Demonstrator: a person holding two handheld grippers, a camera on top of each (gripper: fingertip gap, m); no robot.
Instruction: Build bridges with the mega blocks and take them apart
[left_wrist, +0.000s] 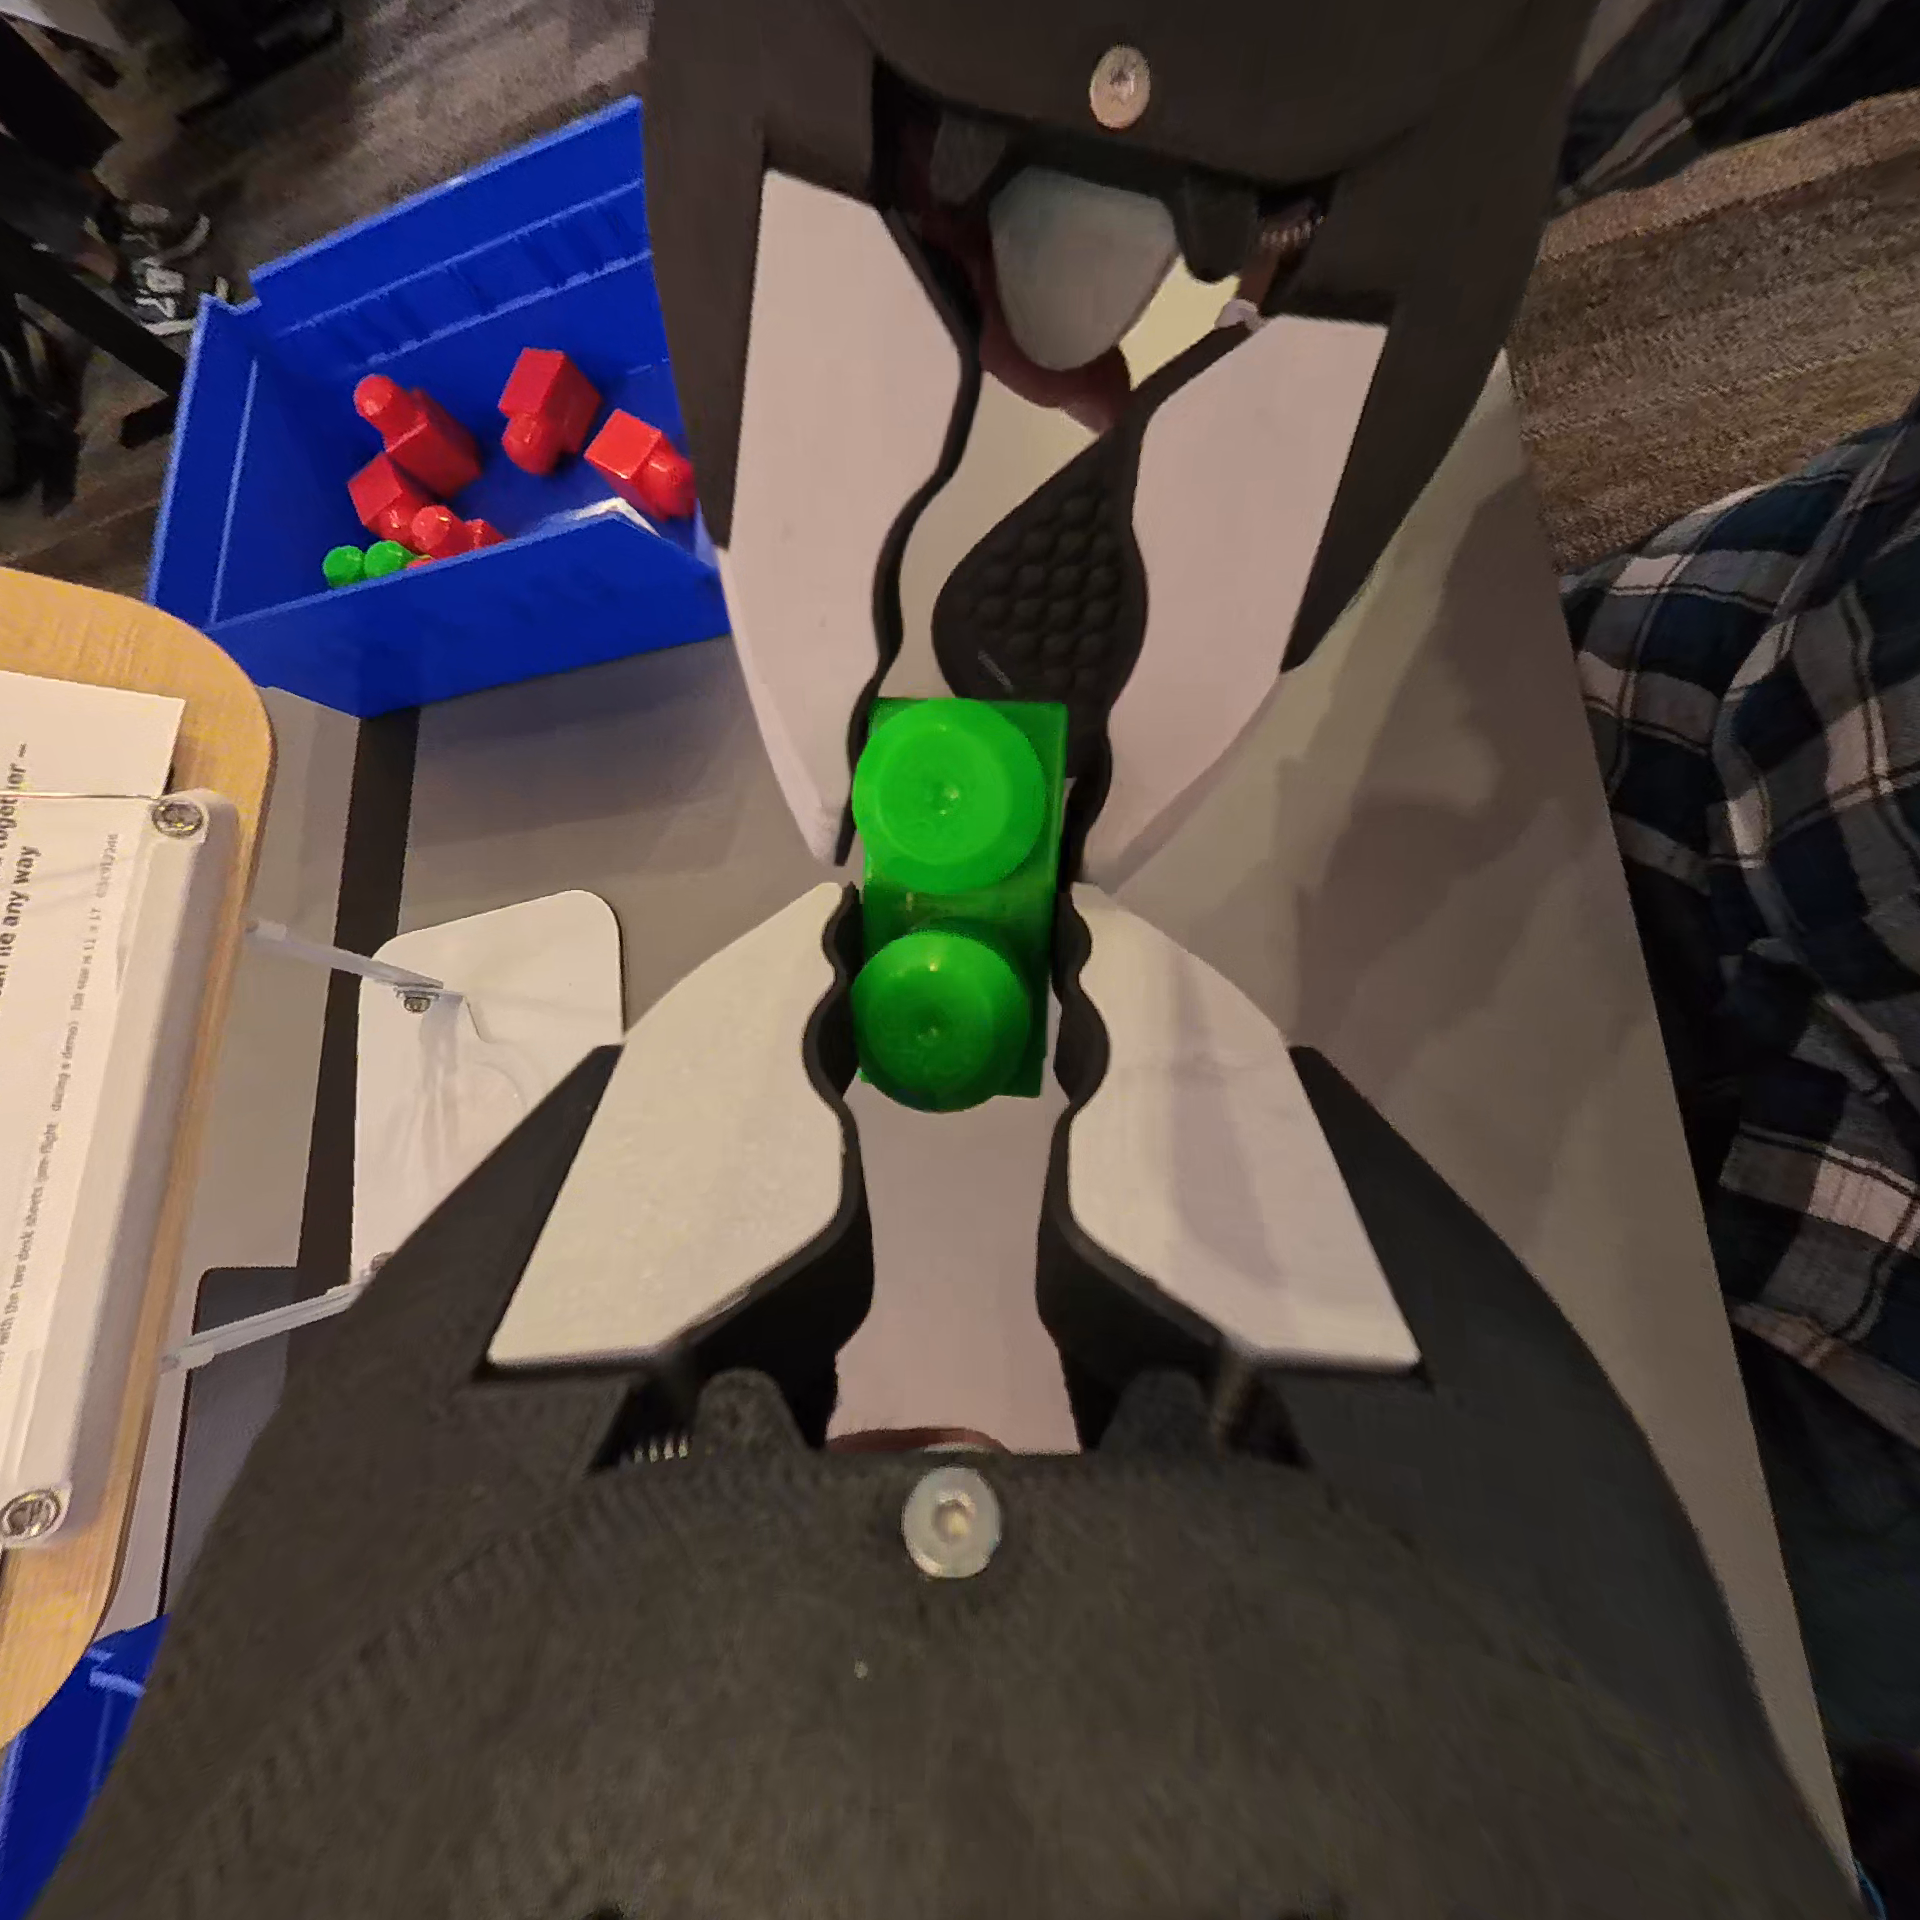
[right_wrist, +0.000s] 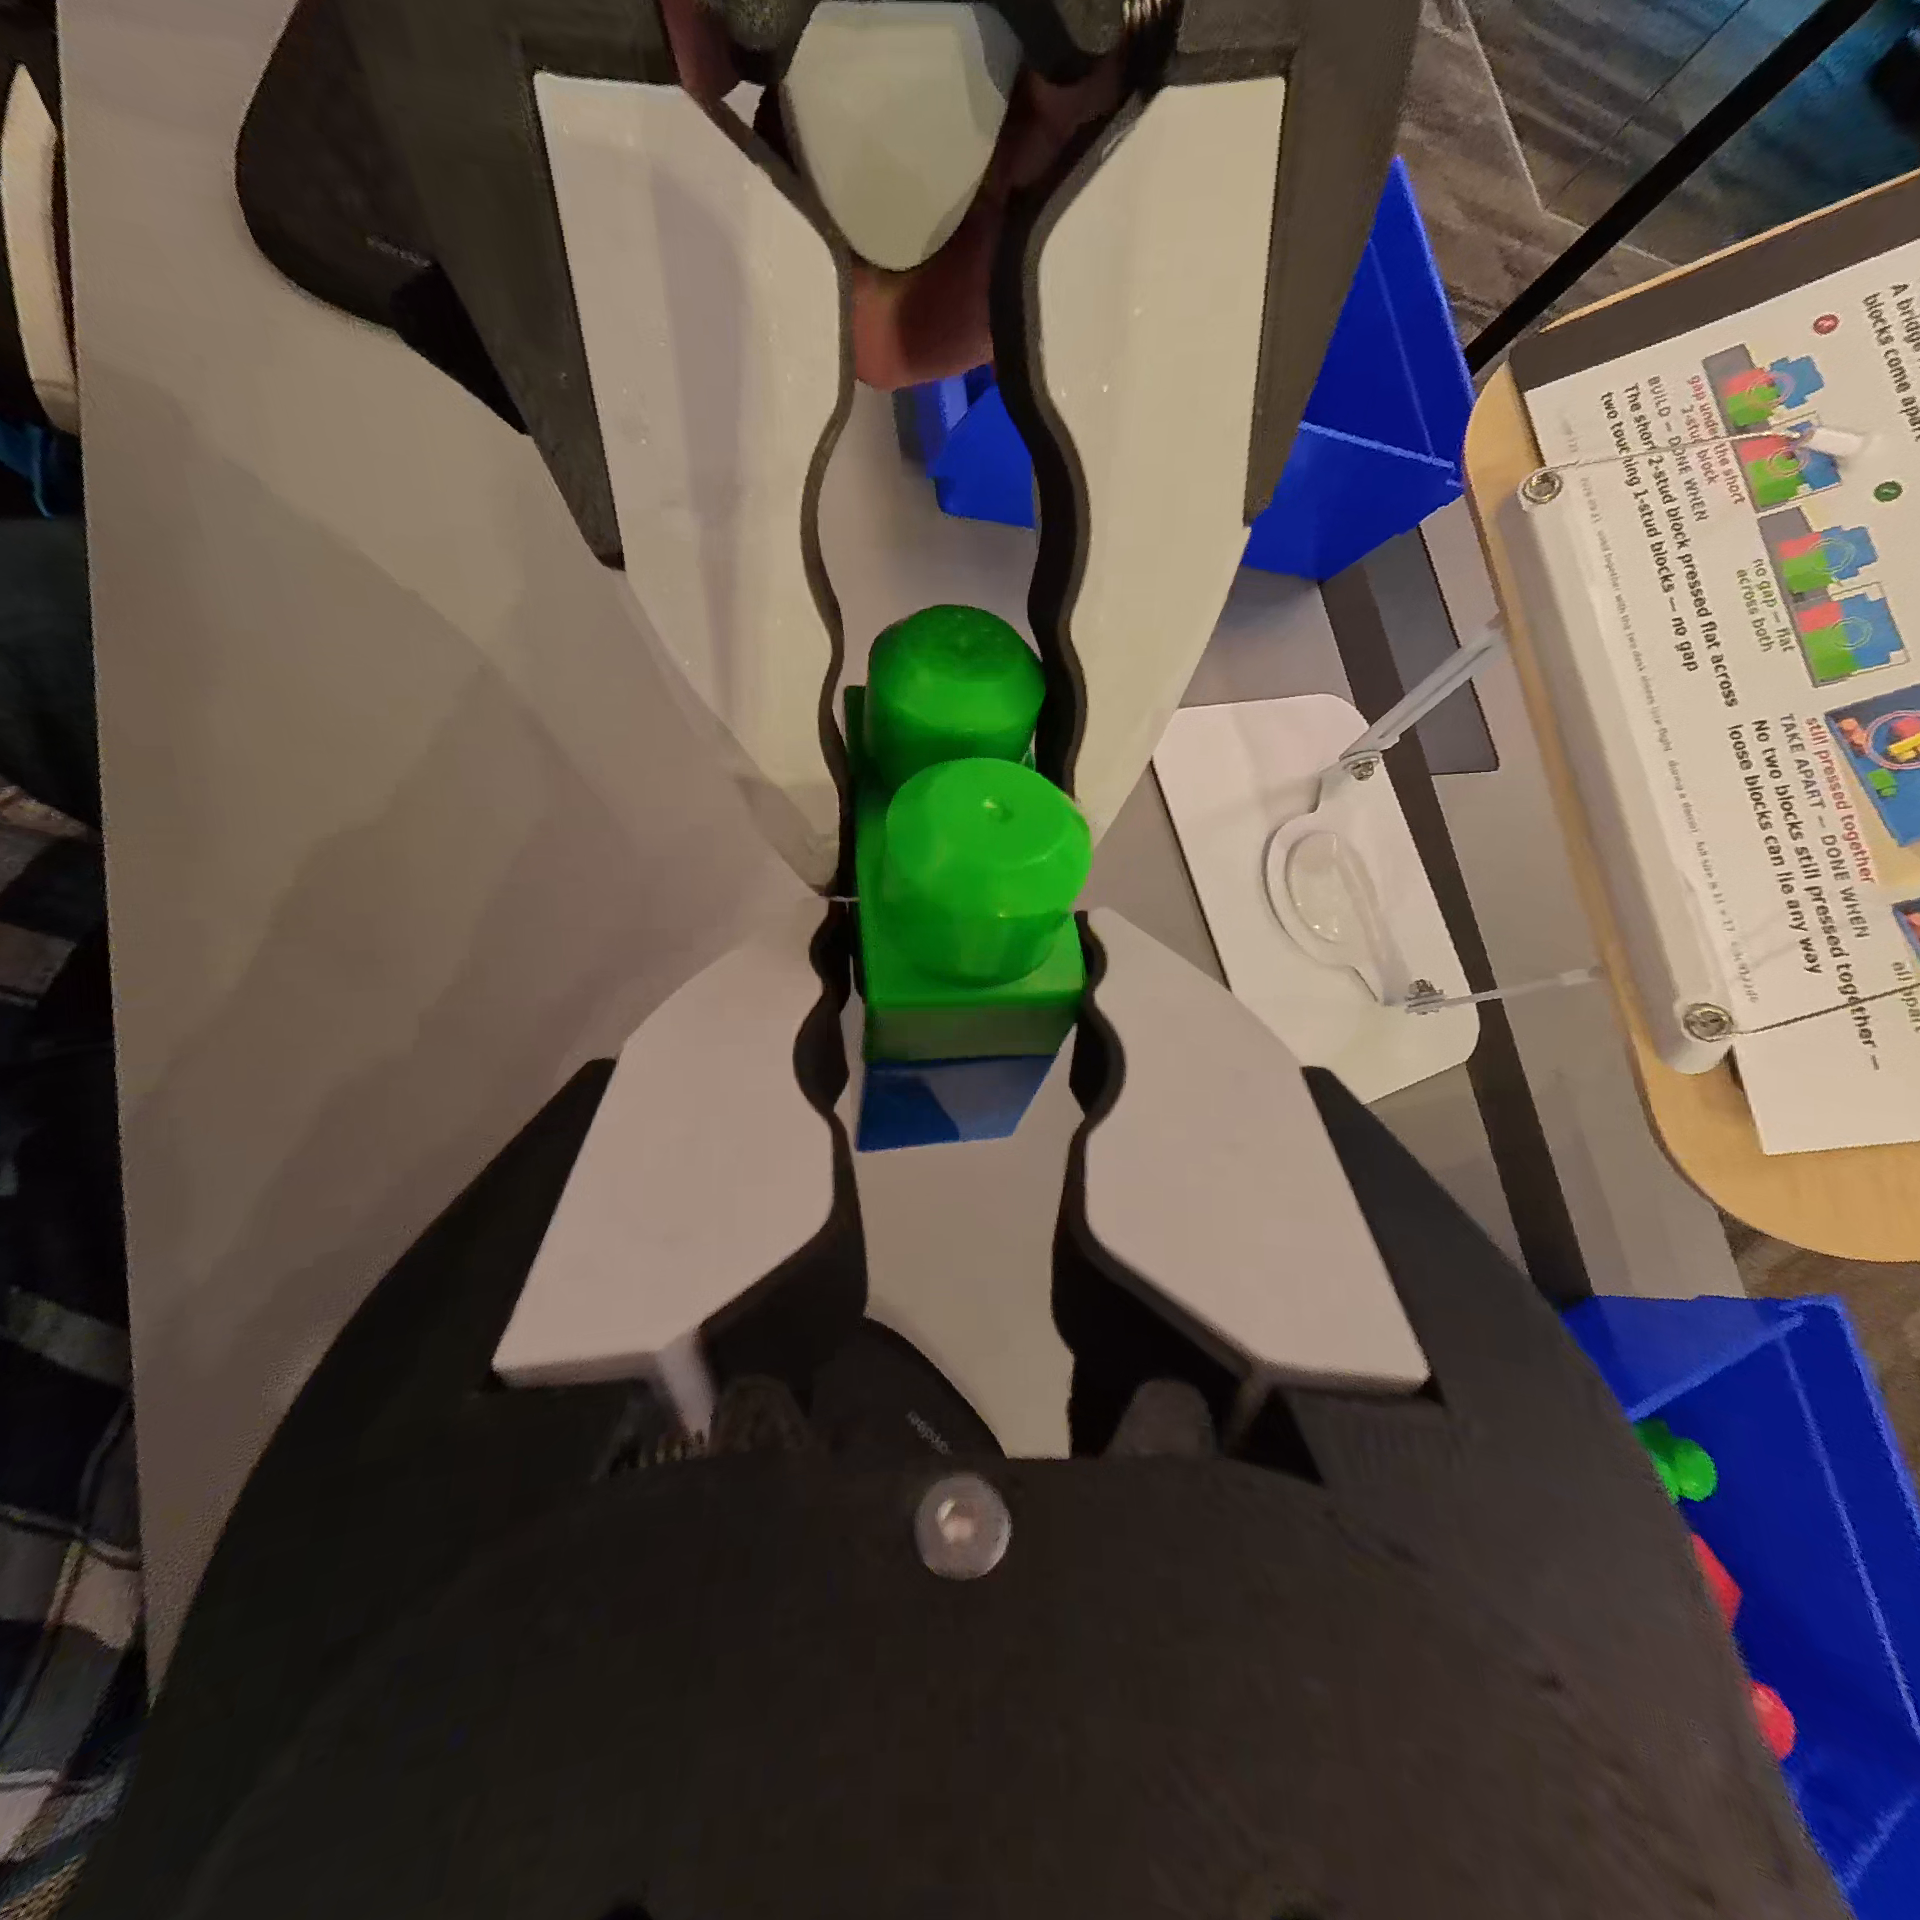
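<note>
You are gripping the green two-stud block (right_wrist: 971, 883) from both ends — your left gripper (left_wrist: 951, 982) is clamping one half of it between its pads, and your right gripper (right_wrist: 961, 971) is closing its fingers on the other half. The green block is sitting on a blue block (right_wrist: 940, 1101), held over the grey table (right_wrist: 364, 831). Whether this bridge is being pressed together or pulled apart I cannot tell. Loose red blocks (left_wrist: 499, 447) are lying in the blue bin (left_wrist: 436, 623), so more work seems to be waiting.
</note>
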